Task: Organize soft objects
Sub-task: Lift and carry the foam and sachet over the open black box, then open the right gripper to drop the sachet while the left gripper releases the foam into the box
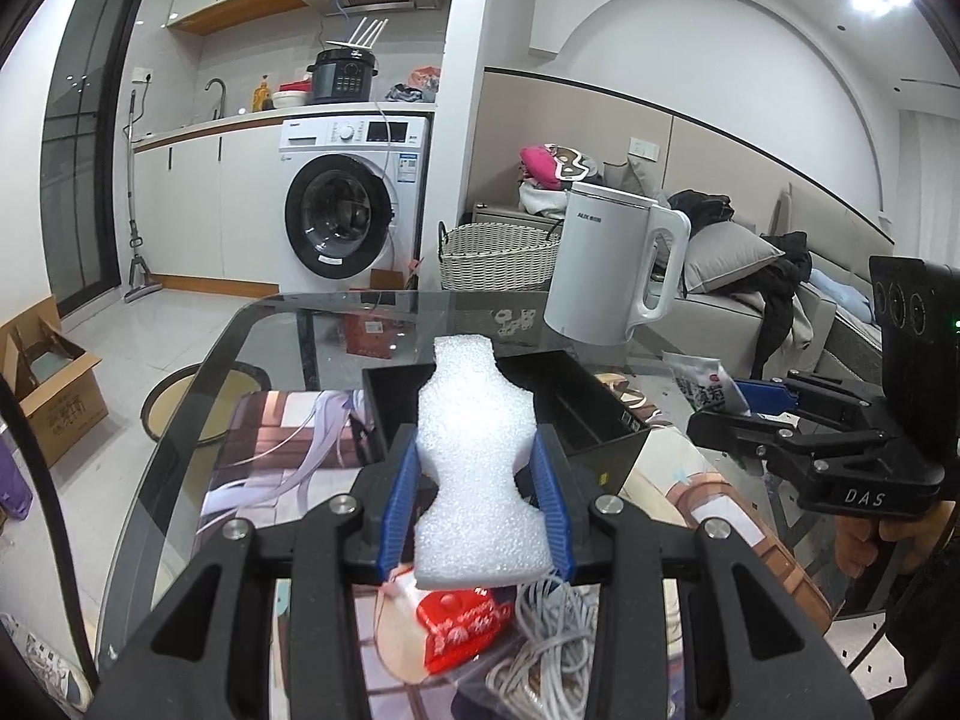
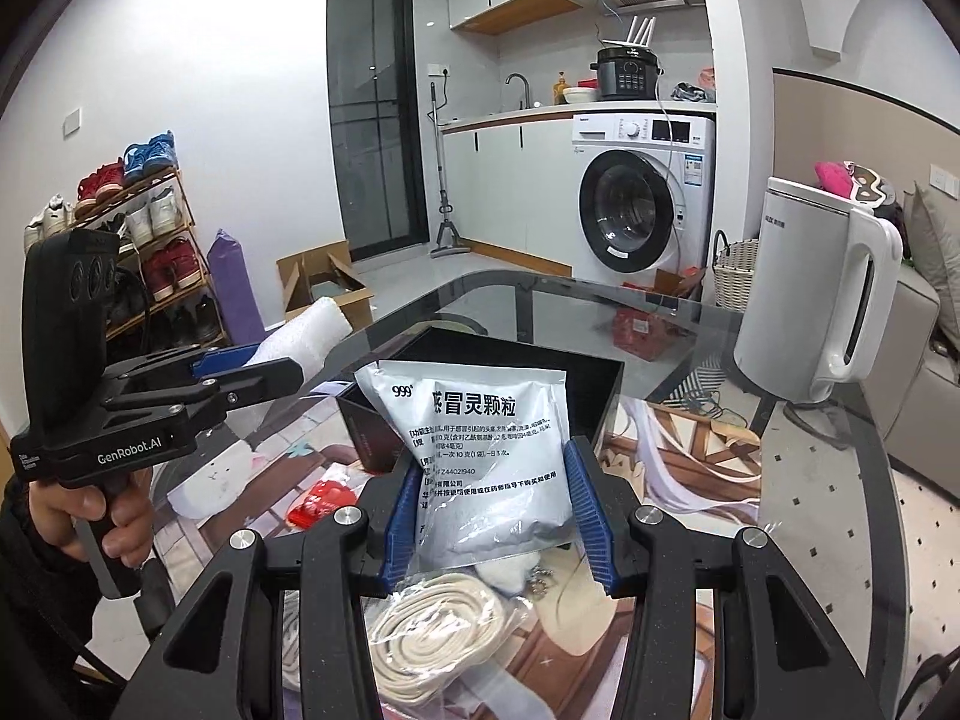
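Note:
My left gripper (image 1: pixel 477 474) is shut on a white foam piece (image 1: pixel 477 450) and holds it above the near edge of a black divided box (image 1: pixel 576 402). My right gripper (image 2: pixel 495 498) is shut on a silver medicine sachet (image 2: pixel 486 444), held in front of the same black box (image 2: pixel 606 384). The left gripper shows in the right wrist view (image 2: pixel 264 375) with the foam (image 2: pixel 303 333). The right gripper shows in the left wrist view (image 1: pixel 750 408) with the sachet (image 1: pixel 702 387).
On the glass table (image 1: pixel 300 324) lie a printed mat (image 1: pixel 282 450), a red packet (image 1: pixel 459 630), a coiled white cable (image 1: pixel 540 648), a bagged cream strap (image 2: pixel 438 630) and a white kettle (image 1: pixel 612 270). A washing machine (image 1: pixel 354 204) and wicker basket (image 1: pixel 498 258) stand behind.

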Demonstrator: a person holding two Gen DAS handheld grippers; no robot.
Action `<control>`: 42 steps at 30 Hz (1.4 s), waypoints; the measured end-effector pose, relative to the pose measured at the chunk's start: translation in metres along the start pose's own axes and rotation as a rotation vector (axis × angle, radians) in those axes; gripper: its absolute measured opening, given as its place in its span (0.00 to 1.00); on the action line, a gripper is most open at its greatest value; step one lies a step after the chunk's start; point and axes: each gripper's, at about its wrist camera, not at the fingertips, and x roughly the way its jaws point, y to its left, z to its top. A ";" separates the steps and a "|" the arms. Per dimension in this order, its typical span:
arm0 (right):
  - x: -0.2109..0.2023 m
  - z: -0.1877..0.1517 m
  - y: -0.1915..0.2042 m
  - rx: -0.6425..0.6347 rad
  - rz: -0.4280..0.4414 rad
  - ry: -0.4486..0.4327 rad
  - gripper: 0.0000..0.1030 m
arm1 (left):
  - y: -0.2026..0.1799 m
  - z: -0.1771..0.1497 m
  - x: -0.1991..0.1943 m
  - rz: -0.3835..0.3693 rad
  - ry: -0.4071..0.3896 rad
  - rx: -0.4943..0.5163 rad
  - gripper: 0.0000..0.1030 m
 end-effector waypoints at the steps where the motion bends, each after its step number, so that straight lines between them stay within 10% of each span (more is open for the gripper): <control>1: 0.001 0.001 0.000 -0.002 -0.003 0.000 0.45 | -0.002 0.002 0.003 -0.001 0.000 0.002 0.35; 42: 0.114 0.031 -0.014 -0.096 -0.034 0.170 0.45 | 0.002 0.022 0.094 -0.017 0.145 0.021 0.35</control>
